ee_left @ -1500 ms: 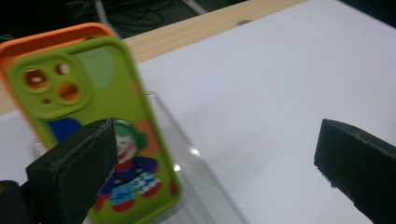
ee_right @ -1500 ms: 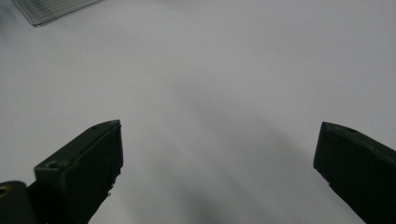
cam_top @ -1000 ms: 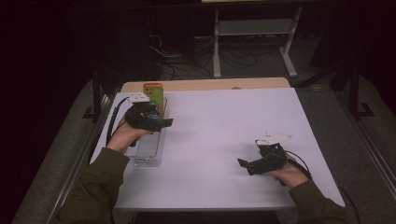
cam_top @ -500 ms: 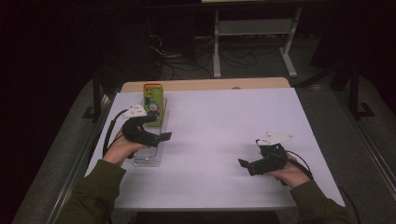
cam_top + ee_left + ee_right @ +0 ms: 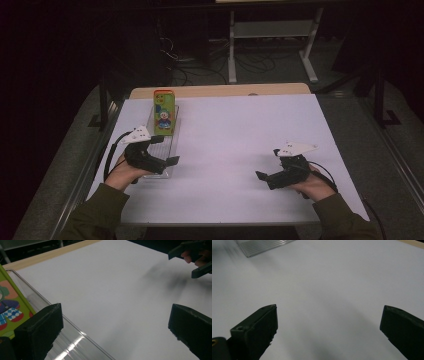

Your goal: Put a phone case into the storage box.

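A clear plastic tray [image 5: 161, 145] is seen along the white table's [image 5: 235, 135] nine-o'clock edge, with a green phone case [image 5: 163, 112] bearing a cartoon figure propped in its far, twelve-o'clock end. The left gripper [image 5: 170, 161] is held over the tray's near end, jaws spread and empty. The right gripper [image 5: 262, 176] is held at five o'clock, likewise released. Wide bare tabletop lies between them. In the left gripper view the case [image 5: 10, 307] is cut off at the frame's edge.
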The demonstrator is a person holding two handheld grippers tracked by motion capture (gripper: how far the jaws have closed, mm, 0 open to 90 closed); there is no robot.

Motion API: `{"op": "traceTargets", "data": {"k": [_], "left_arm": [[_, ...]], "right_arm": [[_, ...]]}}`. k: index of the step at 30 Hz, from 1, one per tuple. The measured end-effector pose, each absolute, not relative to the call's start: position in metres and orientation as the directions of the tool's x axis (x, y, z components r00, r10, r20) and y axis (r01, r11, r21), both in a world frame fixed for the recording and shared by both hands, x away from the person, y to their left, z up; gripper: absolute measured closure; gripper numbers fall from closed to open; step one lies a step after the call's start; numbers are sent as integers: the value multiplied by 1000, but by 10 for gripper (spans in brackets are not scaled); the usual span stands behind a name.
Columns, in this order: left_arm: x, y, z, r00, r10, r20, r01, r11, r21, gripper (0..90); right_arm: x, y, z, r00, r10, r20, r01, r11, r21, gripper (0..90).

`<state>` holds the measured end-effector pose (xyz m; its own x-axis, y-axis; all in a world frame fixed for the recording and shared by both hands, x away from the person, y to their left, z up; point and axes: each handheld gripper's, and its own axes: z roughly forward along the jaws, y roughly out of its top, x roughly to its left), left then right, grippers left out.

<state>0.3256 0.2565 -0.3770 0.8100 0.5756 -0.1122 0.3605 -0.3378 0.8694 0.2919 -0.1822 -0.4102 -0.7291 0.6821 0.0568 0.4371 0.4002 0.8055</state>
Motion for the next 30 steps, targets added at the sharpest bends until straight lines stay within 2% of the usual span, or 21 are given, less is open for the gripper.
{"op": "traceTargets", "data": {"k": [30], "left_arm": [[313, 260, -404, 820, 557, -133, 388, -368, 845, 0]], "right_arm": [[286, -186, -400, -758, 650, 46, 398, 407, 822, 10]]}}
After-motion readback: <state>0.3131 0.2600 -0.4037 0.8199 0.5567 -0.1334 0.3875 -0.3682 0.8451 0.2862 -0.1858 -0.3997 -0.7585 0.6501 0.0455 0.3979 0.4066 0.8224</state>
